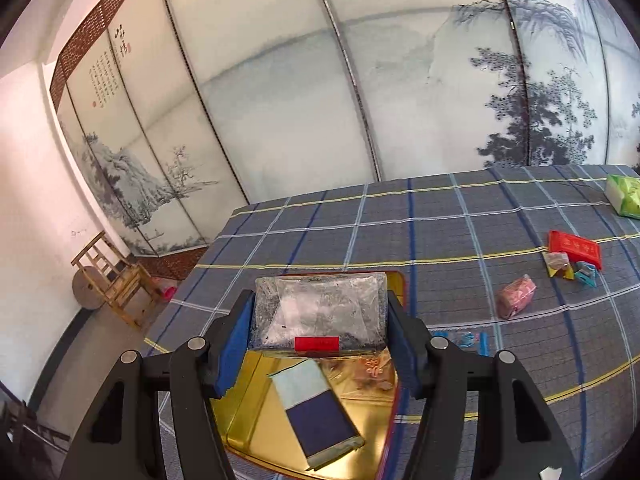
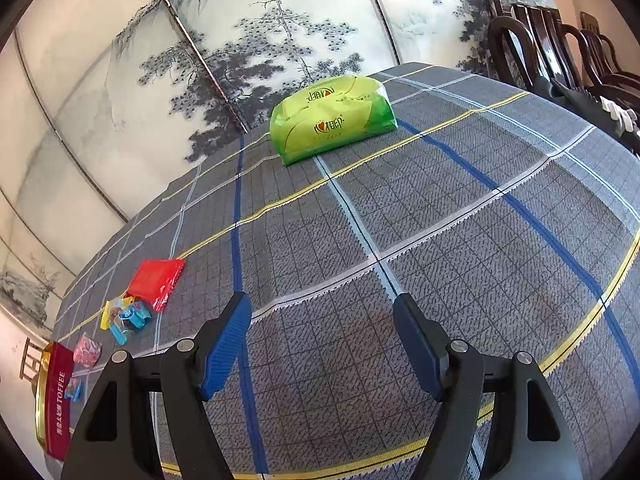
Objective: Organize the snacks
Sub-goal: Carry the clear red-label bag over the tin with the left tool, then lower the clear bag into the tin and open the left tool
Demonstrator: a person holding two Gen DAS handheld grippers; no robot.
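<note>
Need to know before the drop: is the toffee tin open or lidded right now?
Open. The toffee tin shows its bare gold inside with a blue-and-white packet lying in it; no lid is on top.

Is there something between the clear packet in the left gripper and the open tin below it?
Nothing visible: the clear packet hangs over the gold tin, where a blue packet lies with room beside it.

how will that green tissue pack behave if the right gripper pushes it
The green tissue pack looks soft and puffy, so it would probably dent. Its glossy wrap may slide on the plaid tablecloth. Its broad base makes tipping unlikely.
</note>
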